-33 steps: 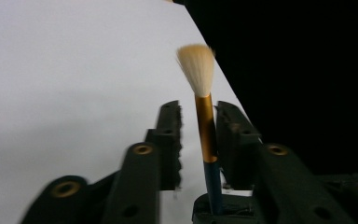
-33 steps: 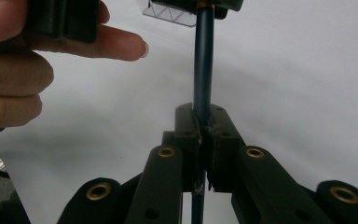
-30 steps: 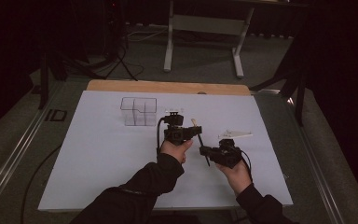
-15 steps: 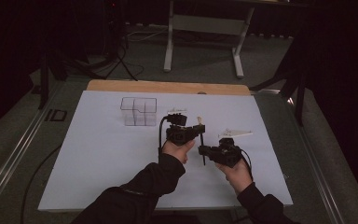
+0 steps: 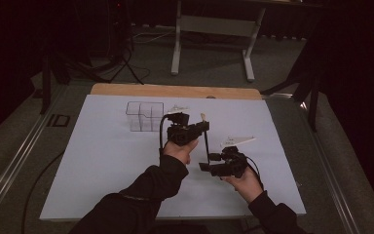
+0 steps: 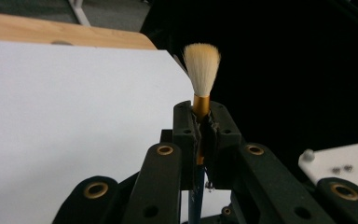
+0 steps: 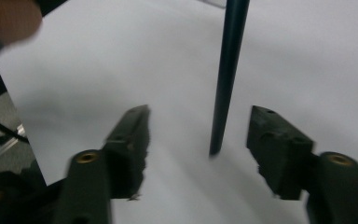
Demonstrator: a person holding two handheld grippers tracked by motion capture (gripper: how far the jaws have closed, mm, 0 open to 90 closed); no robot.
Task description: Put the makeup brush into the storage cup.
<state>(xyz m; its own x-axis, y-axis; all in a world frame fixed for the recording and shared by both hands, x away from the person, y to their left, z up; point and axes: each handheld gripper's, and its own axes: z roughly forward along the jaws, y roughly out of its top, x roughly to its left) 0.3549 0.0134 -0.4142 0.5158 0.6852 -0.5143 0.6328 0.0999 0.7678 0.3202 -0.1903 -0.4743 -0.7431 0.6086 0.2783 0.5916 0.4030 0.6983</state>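
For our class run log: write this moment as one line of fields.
left gripper: shut on brush | right gripper: jaws just opened, apart beside brush handle, not touching | table: clear box behind

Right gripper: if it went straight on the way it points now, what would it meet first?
Probably the dark brush handle. It hangs between the open jaws of the right gripper, just ahead, its tip near the white sheet. The left gripper holds the brush by its gold ferrule. Depth is unclear; it might slip past onto the sheet.
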